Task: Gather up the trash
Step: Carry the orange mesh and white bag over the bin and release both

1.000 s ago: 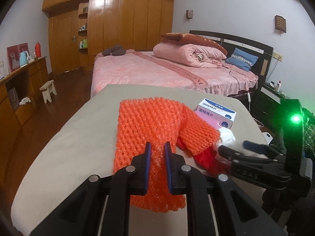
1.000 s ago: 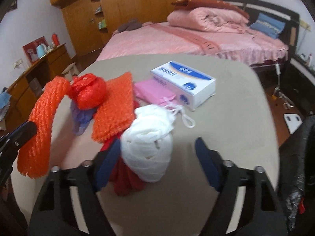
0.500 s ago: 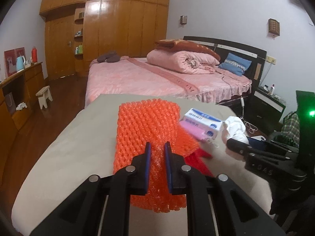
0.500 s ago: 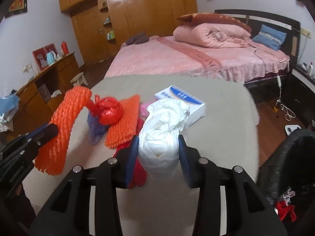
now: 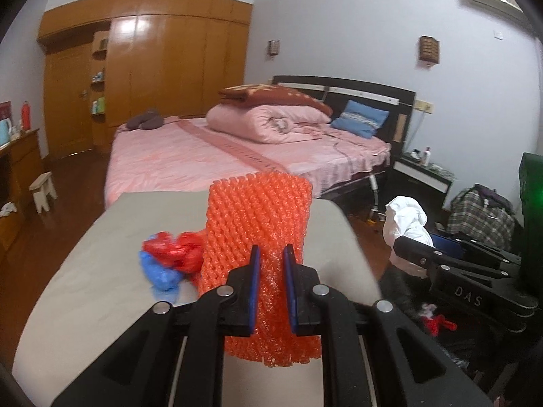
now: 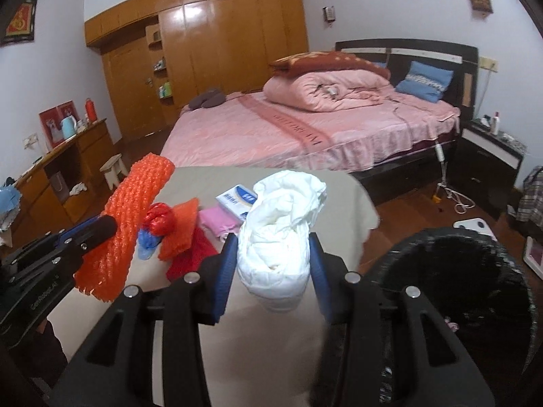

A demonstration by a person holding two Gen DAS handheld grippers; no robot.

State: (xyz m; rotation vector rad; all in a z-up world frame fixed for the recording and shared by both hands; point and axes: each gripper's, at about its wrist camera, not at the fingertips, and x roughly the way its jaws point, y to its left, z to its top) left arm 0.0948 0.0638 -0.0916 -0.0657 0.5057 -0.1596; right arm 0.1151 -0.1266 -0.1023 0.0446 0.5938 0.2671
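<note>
My left gripper [image 5: 271,251] is shut on an orange foam net sleeve [image 5: 258,217] and holds it up off the beige table [image 5: 85,291]. In the right wrist view the sleeve [image 6: 132,210] hangs from that gripper [image 6: 105,225] at the left. My right gripper [image 6: 273,240] is shut on a crumpled white plastic bundle [image 6: 281,224], lifted above the table's right part. From the left wrist view the bundle [image 5: 405,220] sits in the right gripper [image 5: 407,247] past the table's right edge. A bin lined with a black bag [image 6: 458,271] stands low on the right.
On the table lie a red bag [image 6: 159,217], a blue scrap [image 6: 147,240], a second orange net piece [image 6: 180,230], red cloth [image 6: 190,254], a pink pouch [image 6: 213,220] and a white-blue box [image 6: 236,198]. A pink bed [image 6: 288,135] stands behind, a nightstand [image 6: 488,156] at the right.
The right gripper closed on the white bundle and lifted it off the table toward the right. The left gripper rose and swung right with the orange sleeve still in it.
</note>
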